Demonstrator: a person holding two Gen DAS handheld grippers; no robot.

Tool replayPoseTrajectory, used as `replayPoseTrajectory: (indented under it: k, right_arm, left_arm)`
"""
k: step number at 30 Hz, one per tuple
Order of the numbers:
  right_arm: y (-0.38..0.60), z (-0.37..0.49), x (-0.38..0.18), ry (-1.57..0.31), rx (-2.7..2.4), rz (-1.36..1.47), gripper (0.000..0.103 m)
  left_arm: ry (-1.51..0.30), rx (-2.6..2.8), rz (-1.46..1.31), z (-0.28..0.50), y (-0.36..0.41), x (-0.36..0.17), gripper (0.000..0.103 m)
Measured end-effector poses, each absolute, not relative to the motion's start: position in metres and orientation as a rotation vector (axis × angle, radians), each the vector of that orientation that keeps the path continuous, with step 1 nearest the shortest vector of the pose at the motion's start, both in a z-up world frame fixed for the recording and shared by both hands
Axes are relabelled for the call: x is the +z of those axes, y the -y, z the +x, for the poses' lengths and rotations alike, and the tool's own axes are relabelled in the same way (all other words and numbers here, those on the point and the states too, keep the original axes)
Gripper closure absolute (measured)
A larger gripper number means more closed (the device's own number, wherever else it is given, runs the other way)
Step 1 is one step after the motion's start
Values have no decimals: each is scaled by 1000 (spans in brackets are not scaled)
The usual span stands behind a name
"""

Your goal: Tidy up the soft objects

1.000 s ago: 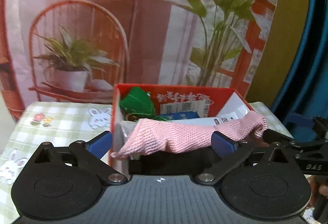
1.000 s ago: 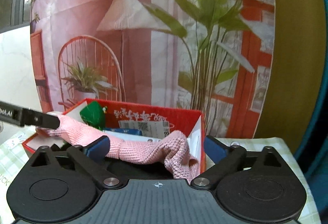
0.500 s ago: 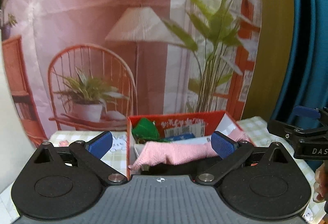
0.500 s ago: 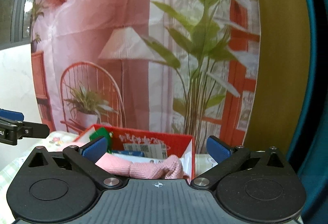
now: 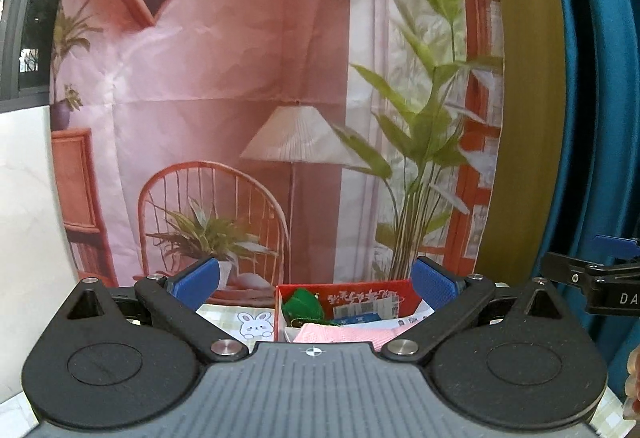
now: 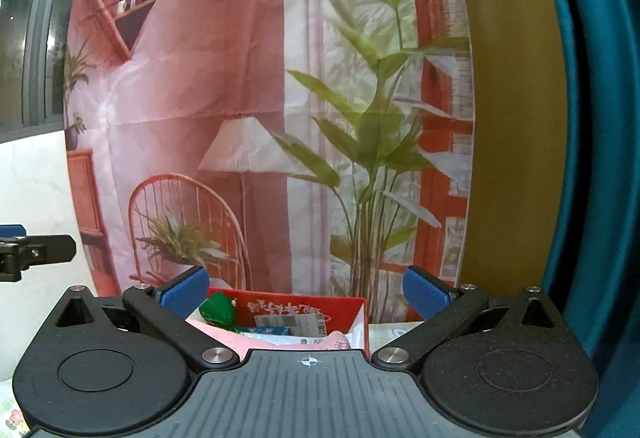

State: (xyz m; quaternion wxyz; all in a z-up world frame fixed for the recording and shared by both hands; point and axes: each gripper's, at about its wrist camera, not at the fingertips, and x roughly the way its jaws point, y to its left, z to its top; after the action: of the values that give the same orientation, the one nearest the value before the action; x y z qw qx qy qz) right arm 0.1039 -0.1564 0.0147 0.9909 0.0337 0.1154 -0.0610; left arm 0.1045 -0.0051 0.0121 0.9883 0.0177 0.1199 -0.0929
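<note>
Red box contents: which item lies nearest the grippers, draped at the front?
The pink knitted cloth. It lies across the red box's front edge, while the green item sits farther back in the left corner.

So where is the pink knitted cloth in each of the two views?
Left wrist view: the pink cloth lies in the red box, bottom centre, just above the tool body.
Right wrist view: the pink cloth is bottom centre-left, in the same red box.
Shared landmark: the green object at the box's left.
</note>
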Motion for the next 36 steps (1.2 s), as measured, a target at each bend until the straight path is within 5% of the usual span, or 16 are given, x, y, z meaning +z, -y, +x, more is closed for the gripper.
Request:
replayPoseTrajectory:
  k: [36]
  right_arm:
    - [145, 66, 49, -237, -133, 19, 0]
  left_arm:
    - [-184, -154, 18, 71, -7, 27, 0]
